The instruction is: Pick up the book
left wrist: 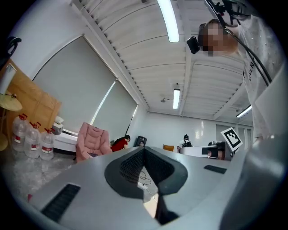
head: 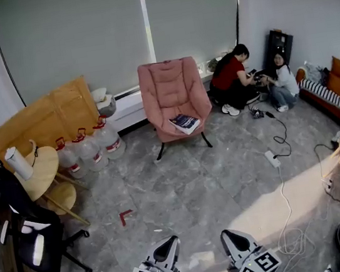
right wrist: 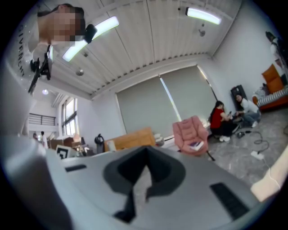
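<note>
Daylight filters evenly through the pale roller blinds [head: 72, 33] behind the pink armchair [head: 175, 96], leaving the room bright and soft; a hard sunlit patch [head: 282, 207] glares on the floor [head: 184, 187] nearer the camera than the armchair and toward the picture's right, almost washed out; under the armchair the shadow is faint; ceiling strip lights [left wrist: 169, 20] burn out white in both gripper views; all three views bow strongly toward the edges, the gripper views ending in black corners; the right gripper view is soft throughout, the armchair smeared.
</note>
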### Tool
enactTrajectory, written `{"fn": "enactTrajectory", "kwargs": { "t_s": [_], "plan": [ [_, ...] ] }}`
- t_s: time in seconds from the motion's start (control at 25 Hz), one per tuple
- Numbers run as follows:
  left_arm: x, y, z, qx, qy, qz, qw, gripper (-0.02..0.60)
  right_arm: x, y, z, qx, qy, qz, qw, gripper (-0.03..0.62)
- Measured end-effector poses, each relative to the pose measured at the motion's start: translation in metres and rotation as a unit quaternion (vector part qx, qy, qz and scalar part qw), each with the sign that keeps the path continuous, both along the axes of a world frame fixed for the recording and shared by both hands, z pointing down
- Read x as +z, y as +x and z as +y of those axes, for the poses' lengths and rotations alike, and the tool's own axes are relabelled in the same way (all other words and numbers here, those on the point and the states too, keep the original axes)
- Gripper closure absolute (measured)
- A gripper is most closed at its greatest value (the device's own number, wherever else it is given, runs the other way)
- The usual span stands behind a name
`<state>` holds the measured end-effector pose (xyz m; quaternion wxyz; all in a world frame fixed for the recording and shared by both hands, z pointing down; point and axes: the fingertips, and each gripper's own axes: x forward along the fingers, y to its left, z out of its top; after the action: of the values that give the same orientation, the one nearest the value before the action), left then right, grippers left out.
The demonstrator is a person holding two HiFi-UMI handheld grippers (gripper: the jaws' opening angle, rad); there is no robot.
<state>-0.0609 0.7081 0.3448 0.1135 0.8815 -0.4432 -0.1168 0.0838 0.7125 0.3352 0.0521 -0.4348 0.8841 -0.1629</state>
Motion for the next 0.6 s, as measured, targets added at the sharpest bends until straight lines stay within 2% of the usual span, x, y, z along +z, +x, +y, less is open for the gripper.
{"fn": "enactTrajectory", "kwargs": {
  "t_s": [0.36,0.6],
  "plan": [
    [0.010,0.000,0.010,-0.019,-0.014,0.011,0.9997,0.571,0.006,0.003,0.008,-0.009,0.001,-0.001,1.000,0.583],
    [0.009,0.000,-0.011,-0.024,-0.007,0.008,0.9997,0.571,0.006,0.010,-0.011,-0.002,0.007,-0.004,1.000,0.583]
  ]
}}
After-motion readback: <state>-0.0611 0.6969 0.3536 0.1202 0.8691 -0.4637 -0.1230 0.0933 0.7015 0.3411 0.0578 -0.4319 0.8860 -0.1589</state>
